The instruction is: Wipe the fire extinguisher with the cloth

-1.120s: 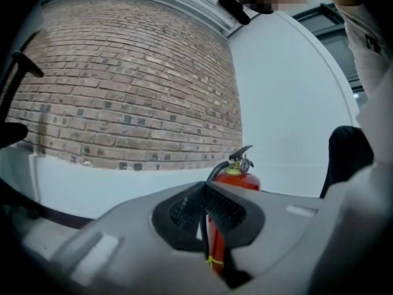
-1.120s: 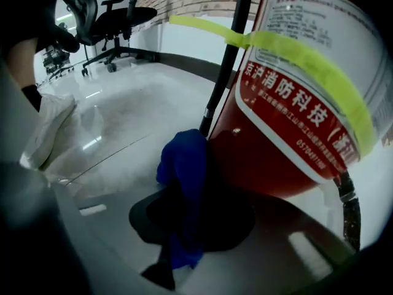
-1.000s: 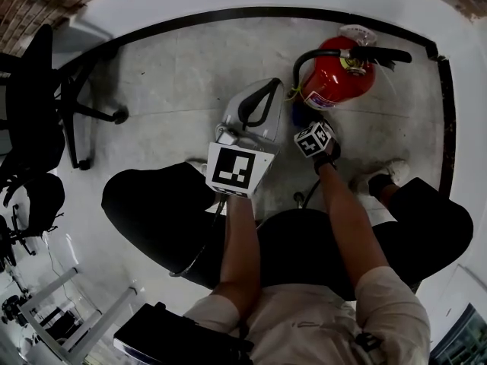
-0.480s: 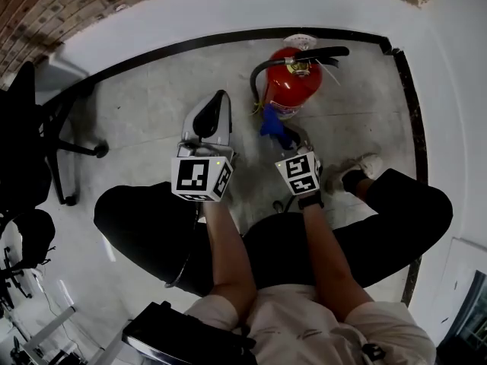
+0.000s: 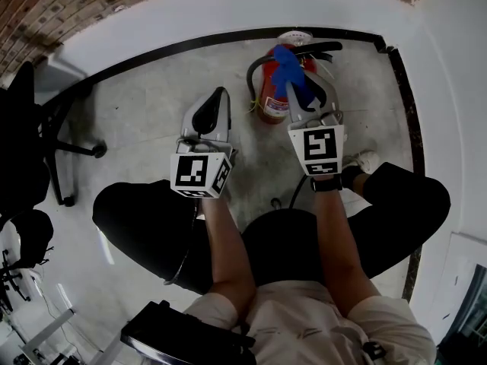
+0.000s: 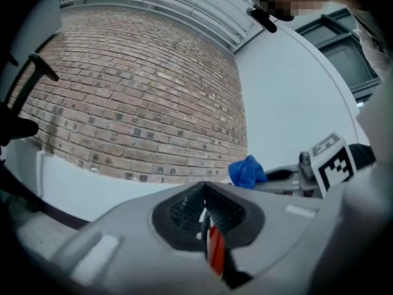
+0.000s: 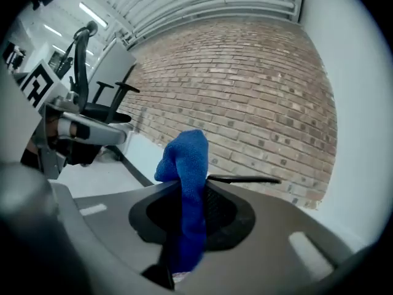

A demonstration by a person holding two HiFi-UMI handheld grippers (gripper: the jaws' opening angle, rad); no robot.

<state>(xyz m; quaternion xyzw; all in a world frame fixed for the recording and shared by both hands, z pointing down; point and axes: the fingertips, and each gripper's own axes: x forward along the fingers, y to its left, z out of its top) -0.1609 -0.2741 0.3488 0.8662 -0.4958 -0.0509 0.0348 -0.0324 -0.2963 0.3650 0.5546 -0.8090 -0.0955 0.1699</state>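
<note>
**Two pairs of jaws closed, one carrying a load**

Nearest, the person crouches on the pale grey concrete floor (image 5: 144,105). The left gripper (image 5: 218,97) has its jaws pressed together with nothing between them. The right gripper (image 5: 295,90) is clamped on a rumpled blue cloth (image 5: 287,63), which pokes out past its tips. In the head view, the cloth overlaps the black handle of the red cylindrical fire extinguisher (image 5: 268,91). The extinguisher stands just beyond both grippers, close to the black skirting strip (image 5: 152,53) of the white wall.

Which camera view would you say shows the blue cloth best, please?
The right gripper view: the cloth fills its centre, clamped in the right claw. The head view shows a small blue patch over the fire extinguisher; the left gripper view, a distant blue bunch.
</note>
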